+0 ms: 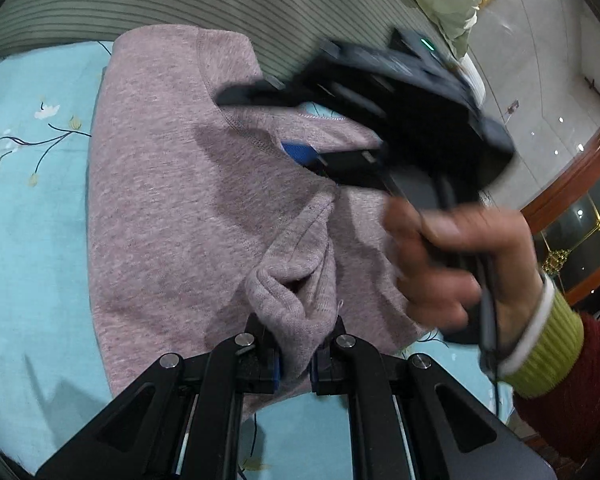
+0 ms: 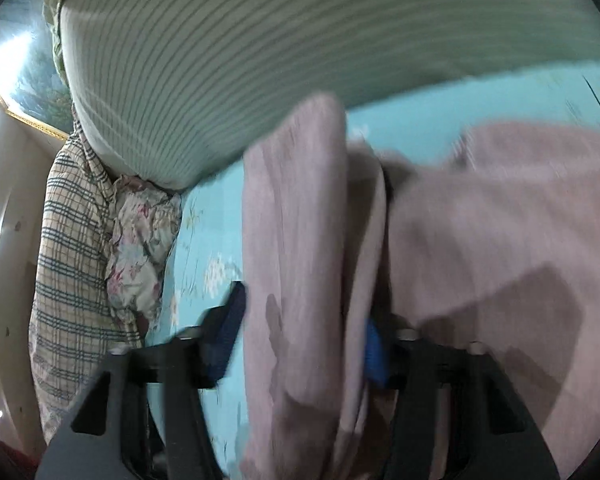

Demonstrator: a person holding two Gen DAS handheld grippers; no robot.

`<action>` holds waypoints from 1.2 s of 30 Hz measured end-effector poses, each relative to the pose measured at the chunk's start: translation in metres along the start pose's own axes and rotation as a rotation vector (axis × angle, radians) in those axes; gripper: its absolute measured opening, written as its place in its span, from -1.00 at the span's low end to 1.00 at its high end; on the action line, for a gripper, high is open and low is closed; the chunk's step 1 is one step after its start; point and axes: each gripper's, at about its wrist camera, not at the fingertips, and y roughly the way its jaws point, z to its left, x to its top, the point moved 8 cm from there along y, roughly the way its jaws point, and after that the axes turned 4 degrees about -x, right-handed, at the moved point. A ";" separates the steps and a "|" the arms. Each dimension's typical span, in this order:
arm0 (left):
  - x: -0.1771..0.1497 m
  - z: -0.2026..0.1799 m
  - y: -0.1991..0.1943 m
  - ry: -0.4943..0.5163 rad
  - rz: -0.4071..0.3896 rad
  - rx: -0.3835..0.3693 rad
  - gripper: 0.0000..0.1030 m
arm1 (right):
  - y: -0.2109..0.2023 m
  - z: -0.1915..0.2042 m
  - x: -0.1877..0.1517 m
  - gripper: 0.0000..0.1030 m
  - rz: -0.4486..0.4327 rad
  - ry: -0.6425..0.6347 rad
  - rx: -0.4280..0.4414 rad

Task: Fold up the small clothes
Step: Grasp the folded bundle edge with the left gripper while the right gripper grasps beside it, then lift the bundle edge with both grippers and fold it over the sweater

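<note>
Left wrist view shows a mauve knitted fleece garment (image 1: 180, 208) lying on the turquoise flowered bedsheet (image 1: 32, 184). The left gripper (image 1: 294, 360) pinches a bunched fold of it. The right gripper (image 2: 300, 344) has cloth between its jaws; whether they clamp it I cannot tell. I judge a fold is under way; next, lay it flat.

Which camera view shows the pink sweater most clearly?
The left wrist view: the pink sweater lies sharp and almost whole on the floral bedsheet. The right wrist view shows only blurred folds of it, close up.
</note>
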 end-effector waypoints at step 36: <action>0.033 -0.112 0.109 0.193 0.215 -0.196 -0.84 | -0.148 -0.134 -0.023 -0.74 -0.244 0.091 -0.342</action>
